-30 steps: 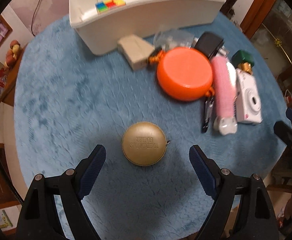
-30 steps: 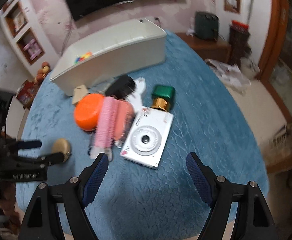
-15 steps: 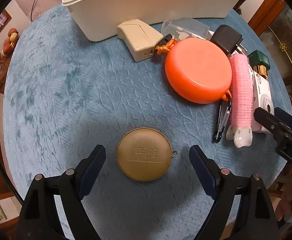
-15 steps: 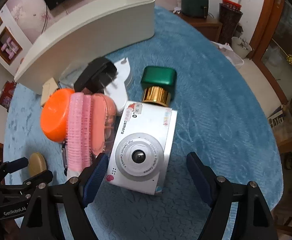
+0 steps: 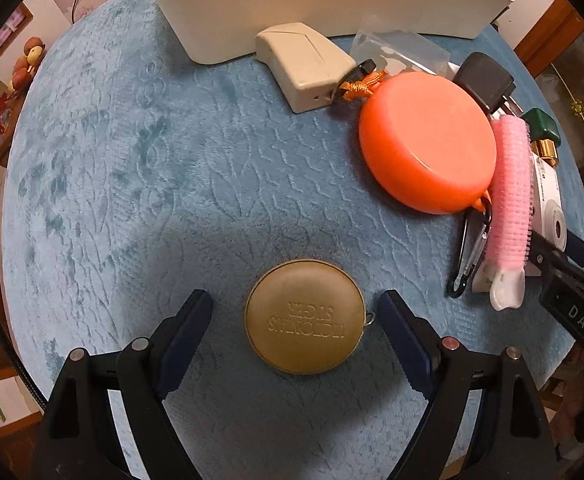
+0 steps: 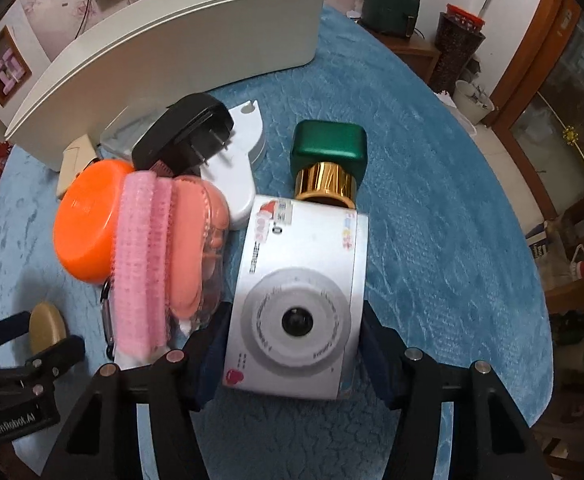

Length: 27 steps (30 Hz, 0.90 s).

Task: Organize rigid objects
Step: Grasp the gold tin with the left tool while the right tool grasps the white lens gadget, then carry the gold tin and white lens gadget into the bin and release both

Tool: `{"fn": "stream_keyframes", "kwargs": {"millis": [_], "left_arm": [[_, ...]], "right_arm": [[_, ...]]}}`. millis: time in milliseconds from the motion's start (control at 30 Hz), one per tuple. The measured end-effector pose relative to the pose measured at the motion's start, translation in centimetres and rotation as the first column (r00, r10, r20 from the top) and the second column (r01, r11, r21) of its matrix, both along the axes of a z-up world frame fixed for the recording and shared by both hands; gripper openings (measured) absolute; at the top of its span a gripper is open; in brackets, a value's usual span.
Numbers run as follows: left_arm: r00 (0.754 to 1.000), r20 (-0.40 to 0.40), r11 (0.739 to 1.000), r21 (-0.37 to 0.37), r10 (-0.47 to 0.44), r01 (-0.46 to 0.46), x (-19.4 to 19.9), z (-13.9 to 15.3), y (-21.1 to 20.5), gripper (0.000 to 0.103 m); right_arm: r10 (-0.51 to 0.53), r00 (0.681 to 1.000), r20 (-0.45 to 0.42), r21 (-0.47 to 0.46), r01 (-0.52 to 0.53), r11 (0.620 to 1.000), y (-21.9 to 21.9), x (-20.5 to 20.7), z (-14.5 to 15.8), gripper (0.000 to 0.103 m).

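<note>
A round gold tape-measure case (image 5: pixel 305 316) lies on the blue tablecloth between the fingers of my left gripper (image 5: pixel 295 320), which is open with gaps on both sides. It also shows in the right wrist view (image 6: pixel 47 326). A white toy camera (image 6: pixel 297 300) lies lens up between the fingers of my right gripper (image 6: pixel 292 344); the jaws stand close to its sides, and contact is unclear. A long white bin (image 5: pixel 331 4) stands at the back of the table.
Beside the camera lie a pink hair roller (image 6: pixel 140 264), an orange round case (image 5: pixel 427 140), a green-capped gold bottle (image 6: pixel 329 160), a black plug adapter (image 6: pixel 184 136), a beige box (image 5: pixel 303 64) and a carabiner (image 5: pixel 467 256). The table edge curves close on the right.
Both grippers moved forward and down. The left one now straddles the gold case; the right one closed in around the camera's lower end.
</note>
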<state>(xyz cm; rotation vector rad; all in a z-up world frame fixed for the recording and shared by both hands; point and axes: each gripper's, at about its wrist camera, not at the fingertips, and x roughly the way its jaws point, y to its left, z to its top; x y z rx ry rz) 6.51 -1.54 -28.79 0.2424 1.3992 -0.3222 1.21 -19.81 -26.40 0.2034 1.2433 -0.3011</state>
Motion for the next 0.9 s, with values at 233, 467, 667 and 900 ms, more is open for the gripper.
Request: {"fn": "stream_keyframes", "kwargs": {"millis": [233, 467, 667, 900], "left_arm": [[1.000, -0.013, 1.000, 0.020, 0.009, -0.008, 0.5, -0.2, -0.6, 0.087], [1.000, -0.002, 1.000, 0.023, -0.022, 0.022, -0.2, 0.6, -1.0, 0.060], [0.999, 0.010, 0.999, 0.023, -0.044, 0.044, -0.5, 2.0, -1.6, 0.060], [0.991, 0.117, 0.997, -0.033, -0.072, 0.076, 0.3, 8.4, -2.2, 0.060]], "right_arm": [[0.038, 0.999, -0.033, 0.019, -0.037, 0.999, -0.4, 0.3, 0.2, 0.060], [0.061, 0.997, -0.036, 0.083, -0.058, 0.995, -0.3, -1.8, 1.1, 0.060], [0.066, 0.997, 0.033, 0.107, -0.070, 0.992, -0.4, -3.5, 4.2, 0.060], [0.078, 0.982, 0.173, 0.103, -0.096, 0.990, -0.5, -3.5, 9.9, 0.060]]}}
